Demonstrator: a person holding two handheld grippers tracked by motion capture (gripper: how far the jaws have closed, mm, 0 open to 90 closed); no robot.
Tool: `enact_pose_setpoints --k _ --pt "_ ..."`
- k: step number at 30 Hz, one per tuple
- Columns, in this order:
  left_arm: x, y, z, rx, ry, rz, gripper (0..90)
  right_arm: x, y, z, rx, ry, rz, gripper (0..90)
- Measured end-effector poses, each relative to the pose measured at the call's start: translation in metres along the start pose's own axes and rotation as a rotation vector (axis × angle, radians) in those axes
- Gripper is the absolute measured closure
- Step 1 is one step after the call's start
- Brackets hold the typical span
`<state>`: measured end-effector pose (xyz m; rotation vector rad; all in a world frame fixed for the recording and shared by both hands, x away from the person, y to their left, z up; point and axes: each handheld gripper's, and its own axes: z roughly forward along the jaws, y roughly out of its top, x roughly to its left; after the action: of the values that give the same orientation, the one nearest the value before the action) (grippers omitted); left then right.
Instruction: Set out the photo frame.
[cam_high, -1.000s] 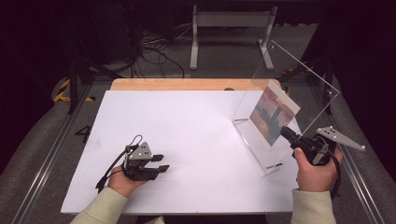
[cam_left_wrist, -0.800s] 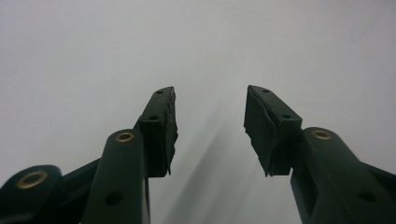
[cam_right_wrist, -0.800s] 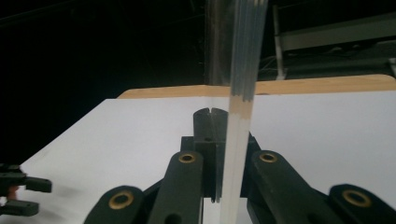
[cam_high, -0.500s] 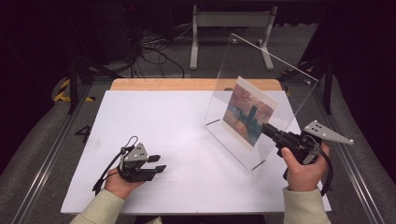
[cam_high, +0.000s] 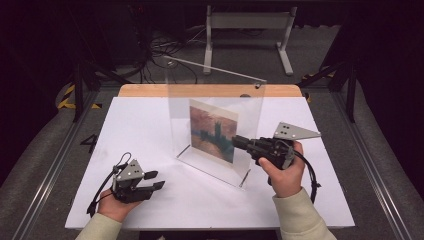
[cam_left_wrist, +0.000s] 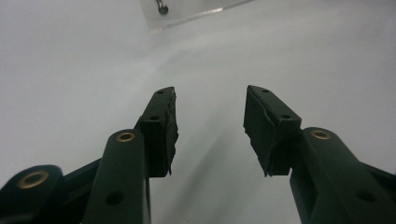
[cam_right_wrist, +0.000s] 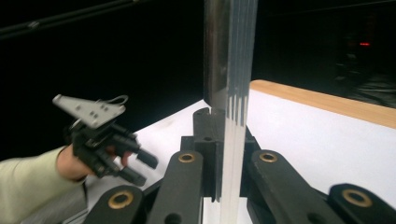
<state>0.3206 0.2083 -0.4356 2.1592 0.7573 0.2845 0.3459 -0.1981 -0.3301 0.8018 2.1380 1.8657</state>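
Our right gripper (cam_high: 239, 142) clamping acrylic picture frame (cam_high: 215, 132) – carried toward 9 o'clock; left gripper (cam_high: 152, 181) parted, empty – barely shifted.

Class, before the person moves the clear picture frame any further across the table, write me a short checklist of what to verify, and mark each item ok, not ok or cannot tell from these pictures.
1. Right gripper clamped on the clear picture frame: ok; in the right gripper view the jaws pinch its edge.
2. Frame upright: ok.
3. Frame's lower edge resting on the white table or lifted: cannot tell.
4. Left gripper apart from the frame: ok; it sits near the table's front left.
5. Left gripper free to help: ok; jaws open with nothing between them.
6. Picture seated inside the frame: ok.
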Motion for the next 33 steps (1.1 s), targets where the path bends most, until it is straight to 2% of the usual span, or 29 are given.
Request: enact_pose_setpoints --k 2,4,6,10,14,16,19,22,26,30,33 --pt "0.001 -0.001 -0.002 -0.001 0.005 0.001 54.1 0.001 0.0 0.004 0.003 0.015 -0.011 85.2" --pt "0.0 -0.004 -0.005 0.001 0.012 -0.009 54.1 0.001 -0.002 0.014 0.023 0.053 -0.038 85.1" --pt "0.001 -0.004 -0.005 -0.001 0.01 -0.008 54.2 -0.002 -0.004 0.018 0.042 0.075 -0.041 85.1" --pt "0.0 -0.004 -0.004 0.003 0.006 -0.011 54.1 -0.012 -0.005 0.017 0.054 0.12 -0.05 85.0" --pt "0.0 -0.004 -0.004 0.0 0.004 -0.008 53.9 -0.021 -0.005 0.015 0.069 0.148 -0.086 84.8" --pt "0.001 -0.003 -0.005 -0.014 0.003 -0.011 53.6 -0.033 -0.003 0.016 0.101 0.172 -0.12 84.2" --pt "0.002 -0.003 -0.003 -0.003 0.004 -0.014 53.7 -0.048 0.002 0.016 0.161 0.205 -0.144 82.7" --pt "0.002 -0.002 0.0 0.0 -0.003 -0.006 53.6 -0.064 0.006 0.015 0.228 0.197 -0.163 79.8" --pt "0.002 0.0 0.001 -0.003 0.0 -0.001 53.1 -0.077 0.002 0.014 0.26 0.178 -0.167 77.0" --pt "0.001 0.001 0.003 -0.002 -0.005 -0.001 53.1 -0.081 -0.004 0.011 0.26 0.167 -0.164 75.7" --pt "0.0 0.002 0.005 -0.002 -0.011 0.006 53.0 -0.085 -0.008 0.009 0.24 0.148 -0.153 72.7"
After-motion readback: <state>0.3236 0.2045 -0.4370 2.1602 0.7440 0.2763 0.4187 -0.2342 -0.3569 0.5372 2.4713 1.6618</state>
